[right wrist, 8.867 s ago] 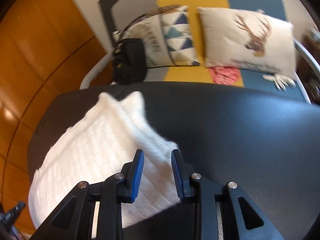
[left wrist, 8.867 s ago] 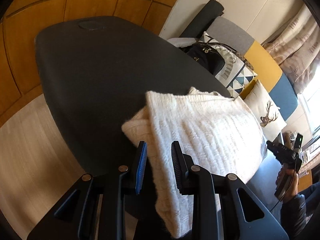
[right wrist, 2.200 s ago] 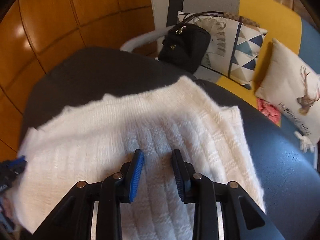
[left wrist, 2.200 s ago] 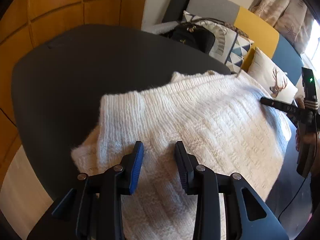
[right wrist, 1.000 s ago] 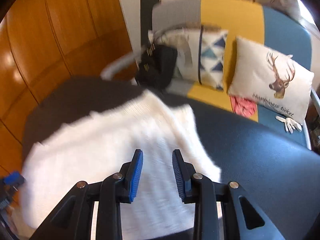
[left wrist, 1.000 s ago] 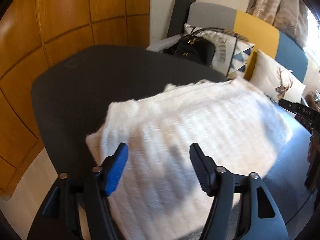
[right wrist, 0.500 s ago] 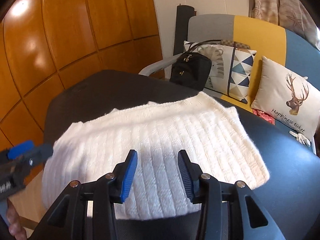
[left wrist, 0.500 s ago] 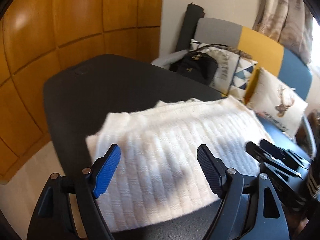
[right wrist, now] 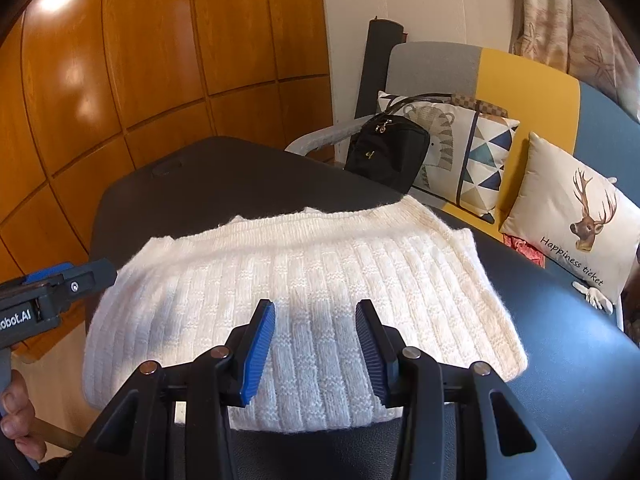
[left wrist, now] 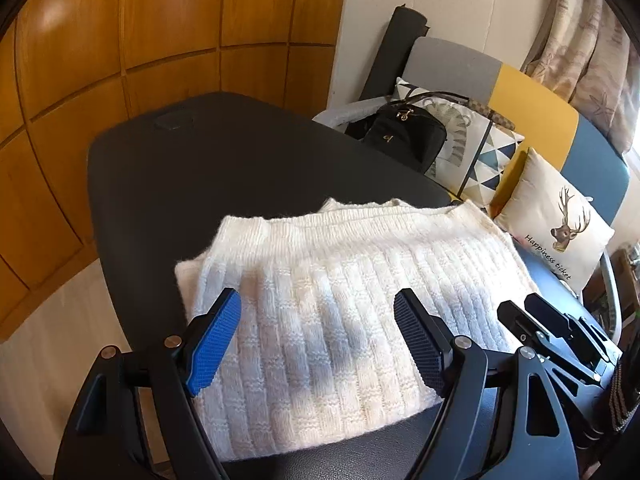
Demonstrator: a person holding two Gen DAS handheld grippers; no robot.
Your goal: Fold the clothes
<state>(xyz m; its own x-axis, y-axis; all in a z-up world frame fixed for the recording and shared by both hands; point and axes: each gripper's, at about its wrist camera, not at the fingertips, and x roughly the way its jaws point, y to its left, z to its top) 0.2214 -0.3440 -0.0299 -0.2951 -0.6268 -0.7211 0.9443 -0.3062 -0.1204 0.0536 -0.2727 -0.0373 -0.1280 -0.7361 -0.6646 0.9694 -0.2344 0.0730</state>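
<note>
A white ribbed knit sweater [left wrist: 352,264] [right wrist: 304,264] lies folded in a rectangle on the dark table [left wrist: 200,168], near its front edge. My left gripper [left wrist: 317,300] hovers over the sweater's front left part, jaws wide open and nothing between the pads. My right gripper [right wrist: 314,308] hangs above the sweater's front middle, open about half as wide and also empty. In the left wrist view the right gripper's fingers [left wrist: 520,312] reach in from the right, over the sweater's right edge. Neither gripper touches the fabric.
Behind the table a grey, yellow and blue sofa [right wrist: 528,76] holds a black bag [right wrist: 384,152], a triangle-pattern cushion [right wrist: 476,152] and a deer cushion [right wrist: 576,216]. Wood panelling [left wrist: 120,40] lines the left. Light floor [left wrist: 48,360] lies beyond the table's left edge.
Both grippers' jaws have widened and lifted back off the sweater. The right gripper has swung in beside the left one. The sweater now lies still and flat.
</note>
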